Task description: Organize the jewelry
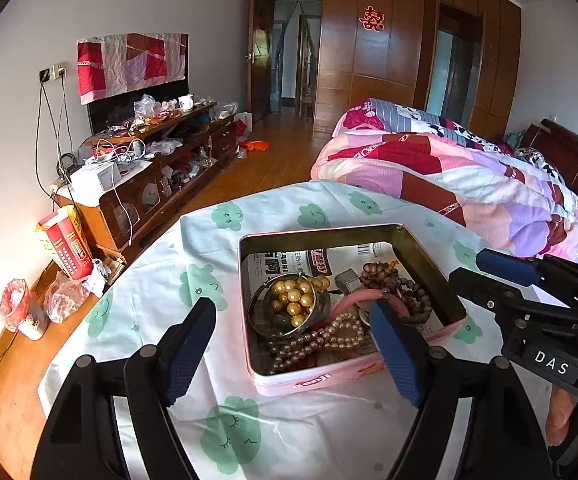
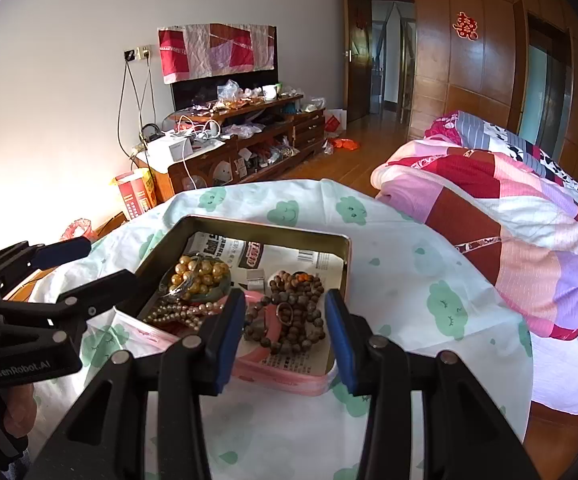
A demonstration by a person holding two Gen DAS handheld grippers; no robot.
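Observation:
A pink tin [image 1: 321,384] [image 2: 281,384] lined with printed paper sits on the cloud-print cloth. It holds golden beads [image 1: 293,296] [image 2: 201,272] inside a clear bangle, brown wooden bead bracelets [image 1: 405,284] [image 2: 297,304], a pale pearl strand [image 1: 321,340] [image 2: 177,314] and a pink bangle [image 1: 353,300] [image 2: 255,295]. My left gripper [image 1: 293,308] [image 2: 107,261] hovers open over the tin's left half, nothing between its blue pads. My right gripper [image 2: 285,298] [image 1: 471,266] hangs open above the brown beads at the tin's right side, holding nothing.
The cloud-print cloth [image 1: 149,300] covers a round table. A bed with a patchwork quilt [image 1: 449,168] lies to the right. A cluttered wooden cabinet [image 1: 149,184] and a red box [image 1: 67,244] stand at the left. A hand [image 2: 13,412] grips the left tool.

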